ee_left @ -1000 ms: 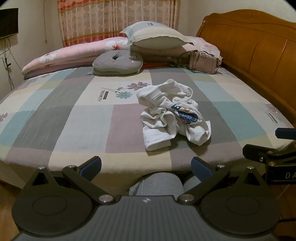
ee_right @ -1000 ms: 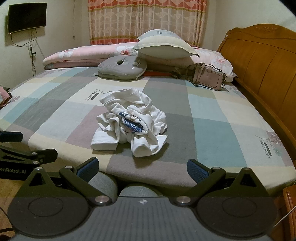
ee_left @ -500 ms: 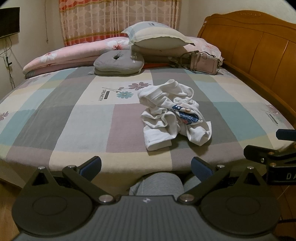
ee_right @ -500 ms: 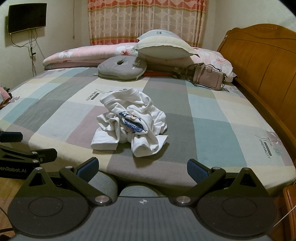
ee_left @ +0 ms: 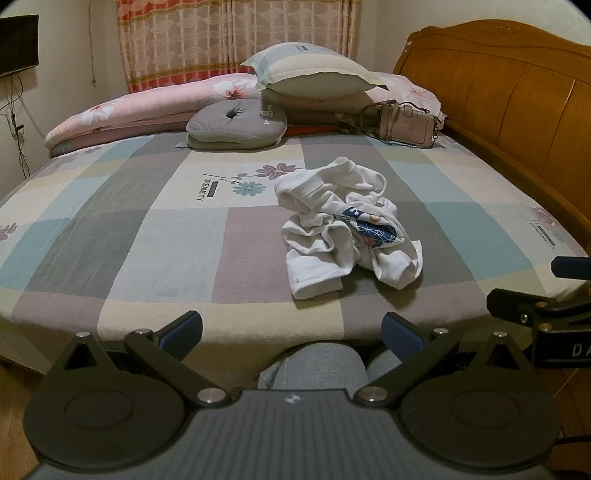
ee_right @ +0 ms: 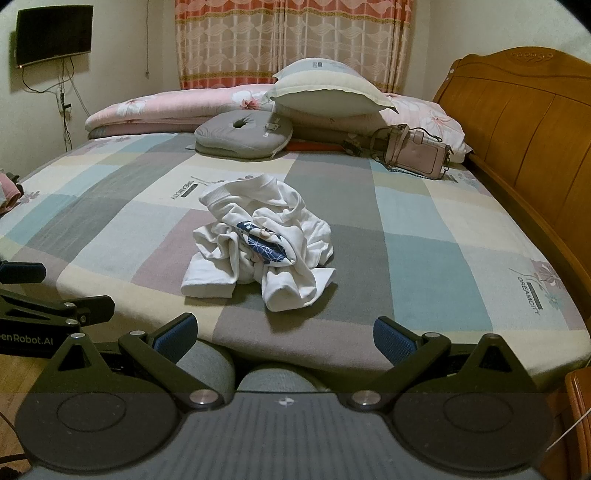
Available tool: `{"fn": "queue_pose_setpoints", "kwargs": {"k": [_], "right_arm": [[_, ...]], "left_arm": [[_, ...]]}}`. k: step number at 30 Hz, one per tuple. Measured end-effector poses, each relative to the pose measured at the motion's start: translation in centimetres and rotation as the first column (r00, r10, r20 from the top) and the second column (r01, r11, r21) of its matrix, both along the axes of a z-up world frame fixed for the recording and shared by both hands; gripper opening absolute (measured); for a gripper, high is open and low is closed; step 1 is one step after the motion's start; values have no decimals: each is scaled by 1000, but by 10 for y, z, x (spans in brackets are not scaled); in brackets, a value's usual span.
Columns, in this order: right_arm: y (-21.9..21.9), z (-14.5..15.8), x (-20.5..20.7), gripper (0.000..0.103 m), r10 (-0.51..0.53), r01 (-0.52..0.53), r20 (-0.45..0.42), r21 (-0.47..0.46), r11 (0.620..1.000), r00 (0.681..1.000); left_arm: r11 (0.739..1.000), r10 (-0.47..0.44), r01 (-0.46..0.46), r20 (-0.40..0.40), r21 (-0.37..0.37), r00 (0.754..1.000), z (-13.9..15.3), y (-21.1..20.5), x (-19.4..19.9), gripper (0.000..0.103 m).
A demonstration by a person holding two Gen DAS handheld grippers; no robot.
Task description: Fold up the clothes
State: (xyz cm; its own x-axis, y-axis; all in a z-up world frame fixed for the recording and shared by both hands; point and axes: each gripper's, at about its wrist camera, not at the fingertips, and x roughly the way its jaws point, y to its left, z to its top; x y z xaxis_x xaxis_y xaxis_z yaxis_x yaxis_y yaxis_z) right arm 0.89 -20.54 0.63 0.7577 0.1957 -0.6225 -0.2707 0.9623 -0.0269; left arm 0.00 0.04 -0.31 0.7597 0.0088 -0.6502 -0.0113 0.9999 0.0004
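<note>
A crumpled white garment (ee_left: 340,229) with a blue printed patch lies in a heap on the checked bedsheet (ee_left: 147,240), near the bed's front edge. In the right wrist view the same white garment (ee_right: 258,243) sits just ahead on the bedsheet (ee_right: 443,258). My left gripper (ee_left: 291,328) is open, held below the mattress edge, well short of the heap. My right gripper (ee_right: 284,332) is open too, with nothing between its fingers. Each gripper shows at the side of the other's view: the right one (ee_left: 546,314), the left one (ee_right: 48,314).
Pillows (ee_left: 314,70), a grey cushion (ee_left: 236,125) and a pink handbag (ee_left: 402,125) lie at the bed's far side. A wooden headboard (ee_left: 517,110) runs along the right. A person's grey-clad knees (ee_left: 321,365) are below the mattress edge. A TV (ee_right: 53,35) hangs on the wall.
The left wrist view has crept slightly right and closer to the bed. The garment has not moved, and both grippers stay open.
</note>
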Motion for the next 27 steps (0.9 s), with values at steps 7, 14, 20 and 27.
{"fn": "queue_pose_setpoints", "kwargs": {"k": [7,14,20,27], "right_arm": [[0,-1,-1,103,1,-1,-5,-3,1000,1000],[-1,-2,-1,103,1,-1,-7,-5,1000,1000],[-4,-3,1,103,-5,5,-13,-1,1000,1000],[-3,-3,2,103,-8,8,-16,-1,1000,1000]], "left_arm": [[1000,4,-4,2,-3,1000,0,0,-1,102],[1000,3,-3,0,-1,1000,-1,-2,2,102],[1000,-3,3,2,1,1000,0,-3,3,102],[1000,-3,3,4,-2,1000,2,-1,4,102]]}}
